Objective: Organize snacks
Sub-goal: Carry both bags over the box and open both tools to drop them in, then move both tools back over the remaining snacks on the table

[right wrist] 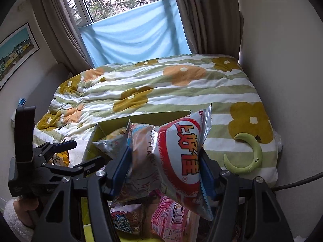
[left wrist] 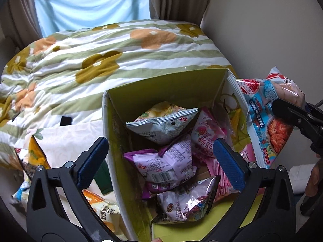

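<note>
the shrimp cracker bag [right wrist: 177,153] is clamped between the blue pads of the right hand-held gripper [right wrist: 164,168], puffed up and hanging above the open cardboard box [left wrist: 161,88]. in the left wrist view the same bag sits out at 3 o'clock, just over the box's right wall, with the right hand-held gripper biting its lower edge.

inside the box there's a pile already: a grey-green bag [left wrist: 161,125] toward 12 o'clock, a purple bag [left wrist: 165,161] in the middle, pink strawberry packs [left wrist: 208,133] at about 2 o'clock, and a shiny purple one [left wrist: 185,203] at 6.

the left hand-held gripper [left wrist: 161,161] has its fingers spread wide apart and grips nothing, straddling the box's left wall over the pile.

outside the box at 8 o'clock a few orange and yellow packets [left wrist: 101,207] lie loose. everything sits on a bed with a floral striped duvet [left wrist: 101,46], and in the right wrist view a green crescent thing [right wrist: 250,155] rests at 3 o'clock.
</note>
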Motion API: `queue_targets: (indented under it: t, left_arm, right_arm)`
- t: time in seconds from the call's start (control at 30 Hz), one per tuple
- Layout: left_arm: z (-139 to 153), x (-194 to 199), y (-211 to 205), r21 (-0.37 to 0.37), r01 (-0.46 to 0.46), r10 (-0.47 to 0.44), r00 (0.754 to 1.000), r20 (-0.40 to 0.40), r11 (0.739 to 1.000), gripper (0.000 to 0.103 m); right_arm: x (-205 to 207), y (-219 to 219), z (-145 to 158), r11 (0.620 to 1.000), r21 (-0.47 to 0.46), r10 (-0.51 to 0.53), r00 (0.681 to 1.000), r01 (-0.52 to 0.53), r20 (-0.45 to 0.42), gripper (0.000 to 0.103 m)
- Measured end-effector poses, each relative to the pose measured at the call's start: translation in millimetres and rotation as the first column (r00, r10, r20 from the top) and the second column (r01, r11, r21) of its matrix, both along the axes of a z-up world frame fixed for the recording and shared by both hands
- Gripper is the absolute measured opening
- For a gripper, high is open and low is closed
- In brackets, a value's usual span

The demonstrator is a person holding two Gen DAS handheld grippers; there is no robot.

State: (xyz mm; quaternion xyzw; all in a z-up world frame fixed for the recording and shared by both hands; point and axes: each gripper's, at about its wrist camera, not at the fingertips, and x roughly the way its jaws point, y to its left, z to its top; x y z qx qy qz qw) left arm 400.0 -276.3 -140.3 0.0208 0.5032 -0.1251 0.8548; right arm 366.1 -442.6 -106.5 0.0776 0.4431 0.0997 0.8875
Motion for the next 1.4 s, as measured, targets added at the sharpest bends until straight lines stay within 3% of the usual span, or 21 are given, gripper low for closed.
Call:
queue_targets:
  t: [0.37, 0.57, 0.67, 0.7, 0.73, 1.03, 1.4]
  left_arm:
    - [0, -42, 31, -0.027, -0.033, 0.032, 0.999, -0.018, 0.999, 0.102]
    - [3, -44, 45, -0.031, -0.071, 0.071, 0.997, -0.018, 0.997, 0.102]
    - [1, -45, 49, -0.028, -0.088, 0.087, 0.996, -0.019, 0.996, 0.102]
    - [0, -46, 49, -0.024, -0.093, 0.093, 0.995, -0.020, 0.995, 0.102]
    - [-1, -48, 50, -0.019, -0.098, 0.097, 0.995, -0.020, 0.995, 0.102]
    - [-5, -66, 55, -0.011, -0.127, 0.127, 0.991, -0.034, 0.992, 0.102]
    - [31, -102, 77, -0.023, -0.130, 0.131, 0.991, 0.039, 0.991, 0.102]
  right_arm:
    - [20, 4, -8, 1.000, -0.002, 0.002, 1.000, -0.002, -0.024, 0.060]
    - [41, 16, -17, 0.996, -0.088, -0.013, 1.000, 0.012, -0.005, 0.062]
    - [48, 19, -25, 0.996, -0.084, -0.008, 1.000, 0.008, 0.005, 0.078]
    - [47, 20, -27, 0.996, -0.087, -0.009, 1.000, 0.010, 0.016, 0.095]
    - [46, 21, -28, 0.996, -0.086, -0.005, 0.999, 0.008, 0.031, 0.103]
    - [25, 29, -29, 0.993, -0.101, 0.072, 0.994, -0.063, 0.086, 0.102]
    - [-18, 45, 18, 0.992, -0.103, 0.085, 0.986, -0.071, 0.140, 0.102]
